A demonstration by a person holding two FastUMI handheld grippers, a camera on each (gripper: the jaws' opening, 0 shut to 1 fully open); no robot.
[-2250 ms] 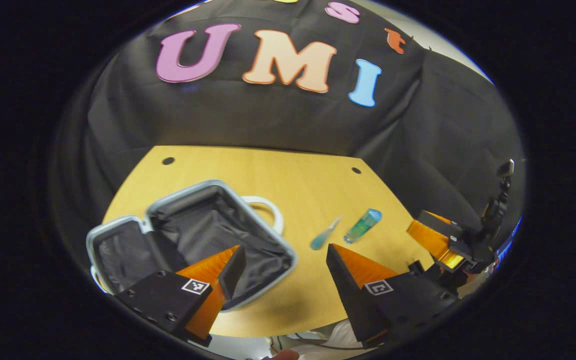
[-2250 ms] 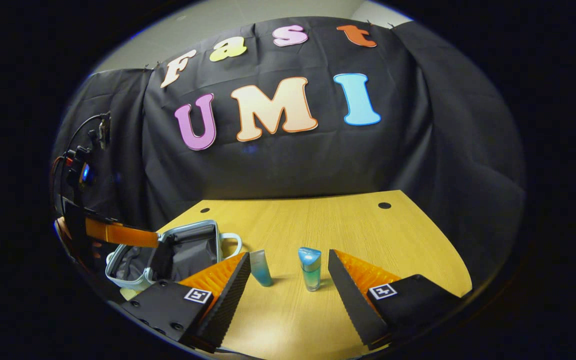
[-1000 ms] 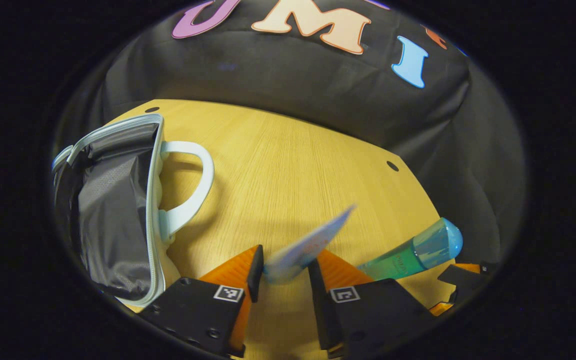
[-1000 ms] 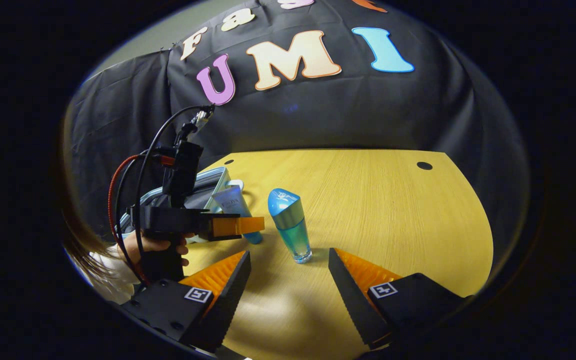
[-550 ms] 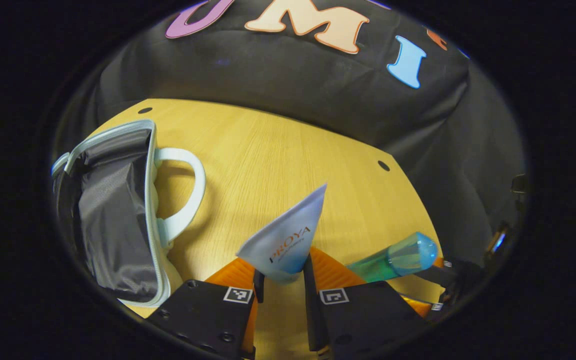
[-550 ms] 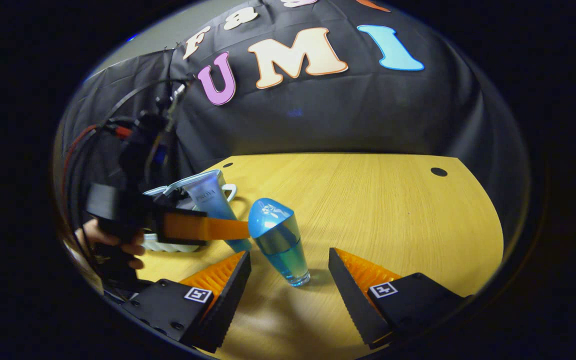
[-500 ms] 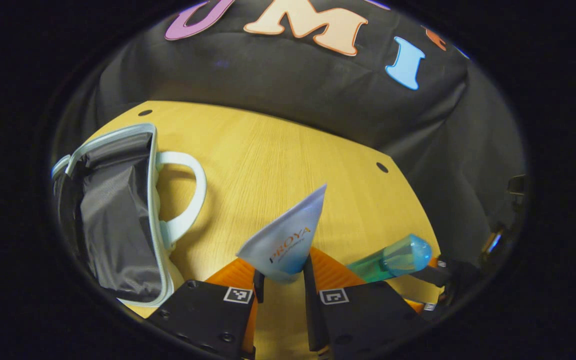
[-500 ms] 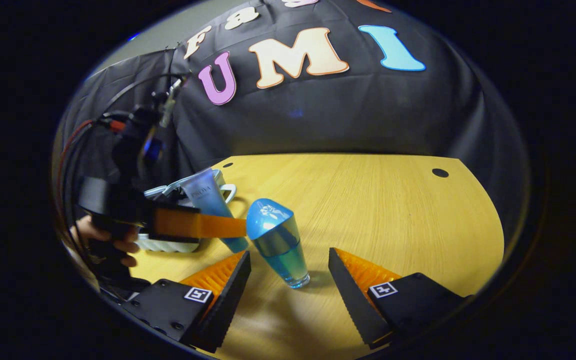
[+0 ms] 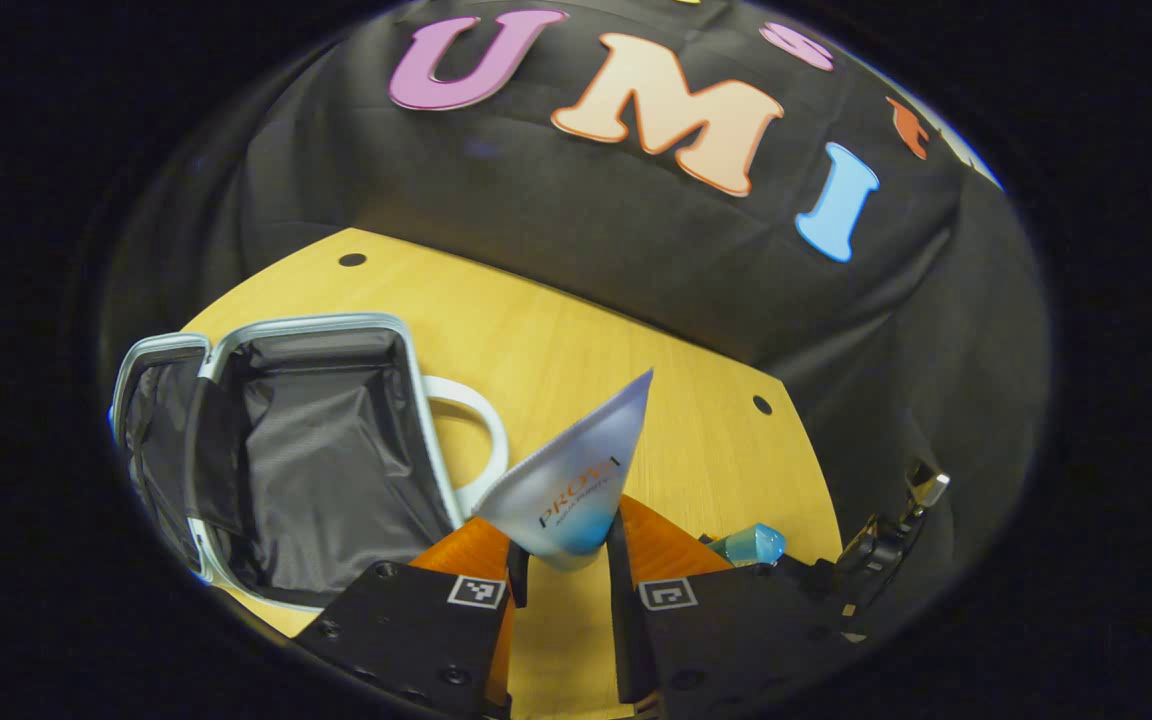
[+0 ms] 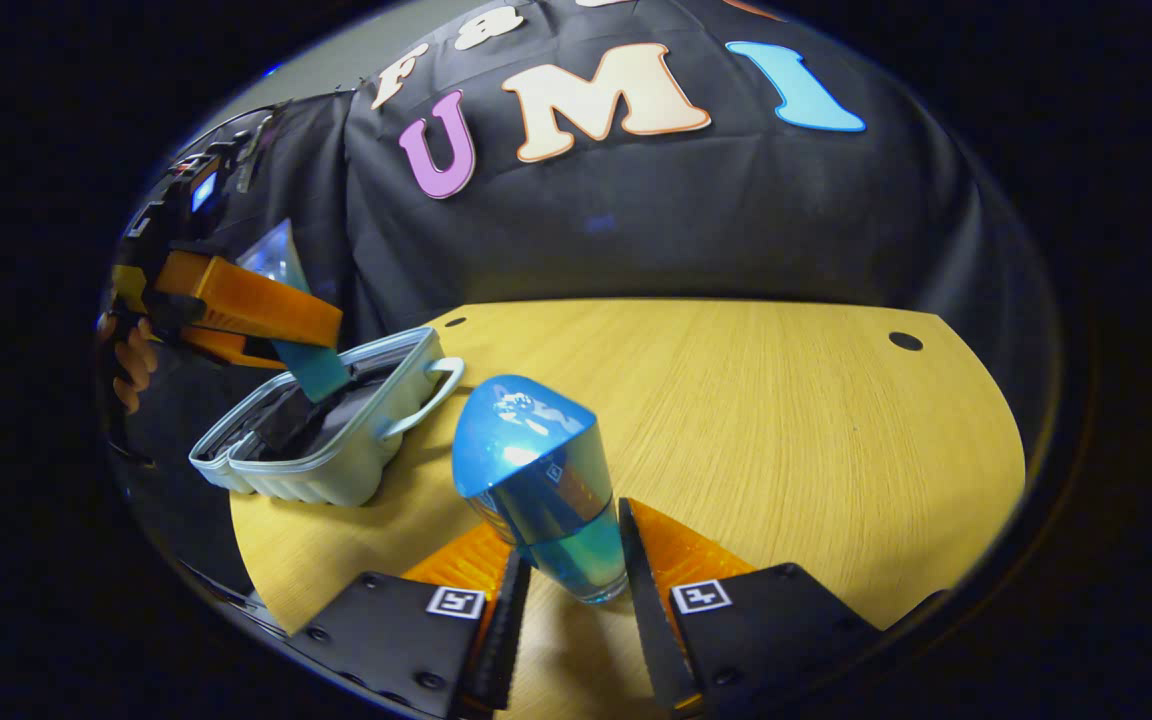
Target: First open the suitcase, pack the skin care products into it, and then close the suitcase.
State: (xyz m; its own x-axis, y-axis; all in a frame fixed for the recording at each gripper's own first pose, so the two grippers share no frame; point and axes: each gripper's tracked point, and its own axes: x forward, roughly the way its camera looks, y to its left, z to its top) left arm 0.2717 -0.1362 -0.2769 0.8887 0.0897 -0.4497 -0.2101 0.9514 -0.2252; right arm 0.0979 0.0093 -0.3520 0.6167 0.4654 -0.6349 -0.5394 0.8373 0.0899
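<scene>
The small pale suitcase (image 9: 416, 380) lies open on the wooden table (image 9: 556, 360), its dark lining showing and its white handle (image 9: 481, 430) facing right. My left gripper (image 9: 564, 565) is shut on a frosted blue tube (image 9: 576, 480), held up above the table right of the case. In the right gripper view that tube (image 10: 286, 300) hangs over the suitcase (image 10: 336, 440) in the left gripper (image 10: 266, 330). My right gripper (image 10: 568, 590) is shut on the blue-capped bottle (image 10: 536, 480), which stands upright on the table. The bottle's cap (image 9: 751, 545) peeks out beyond my left finger.
A hand (image 10: 131, 360) holds the left gripper at the far left. The table (image 10: 786, 430) has round cable holes (image 10: 904, 341) near its back corners and open wood to the right. Black cloth hangs close behind the table.
My left gripper has lifted the tube and carried it left, over the open suitcase. My right gripper has moved forward and shut on the bottle.
</scene>
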